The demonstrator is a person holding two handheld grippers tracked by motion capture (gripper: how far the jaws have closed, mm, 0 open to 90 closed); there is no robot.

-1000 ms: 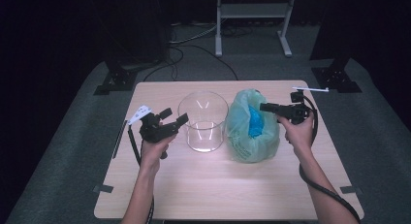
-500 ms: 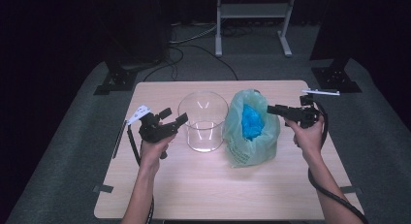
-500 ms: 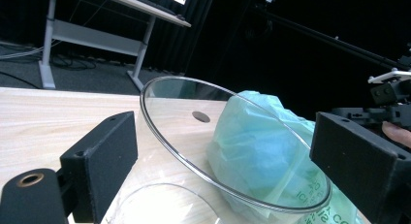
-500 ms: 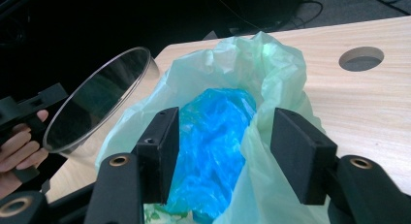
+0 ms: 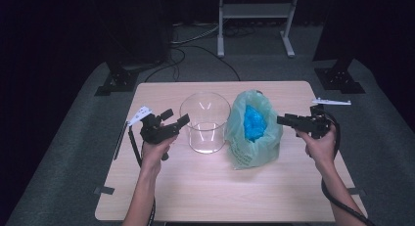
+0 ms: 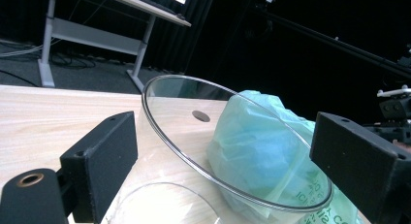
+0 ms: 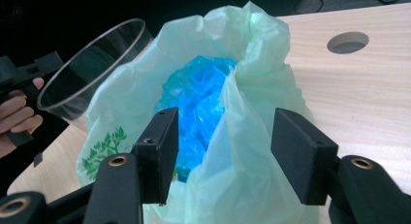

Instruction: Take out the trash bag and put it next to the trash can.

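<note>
Right tool (image 5: 284,120) held with jaws spread, nothing between them, hovering just beside the green bag's (image 5: 254,133) right flank. Seen along those jaws, a fold of the bag's rim (image 7: 242,88) standing up between them, not yet pinched. Left tool (image 5: 173,121) likewise gaping and empty, jaws either side of the clear container's (image 5: 205,123) near wall, apart from it. Bag sitting upright on the wooden surface (image 5: 220,187), mouth open, touching or just beside the container, blue crumpled film (image 5: 253,122) tucked inside. Probably light, limp, slippery stuff; best taken at the bunched upper rim, not the slack belly. Container likely rigid, smooth, apt to slide; rim the only real purchase.
</note>
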